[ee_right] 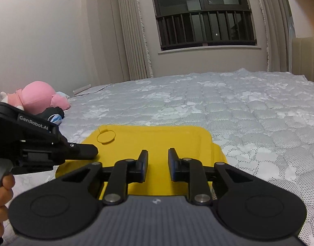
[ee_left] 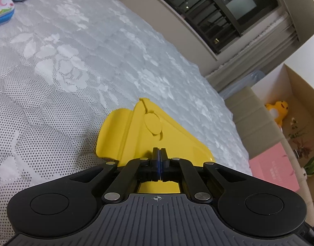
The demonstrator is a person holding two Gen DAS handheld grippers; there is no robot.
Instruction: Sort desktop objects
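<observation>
While resting on the bedspread (ee_right: 239, 106), yellow lidded box (ee_right: 157, 143), left hand-held gripper (ee_left: 159, 153) closed on its edge.

A flat yellow plastic lid (ee_right: 157, 143) with a round tab lies on the quilted bed.

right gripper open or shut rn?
Open. In the right wrist view the right gripper shows a clear gap between its fingers, with the yellow lid visible through it; nothing is held between them.
</observation>
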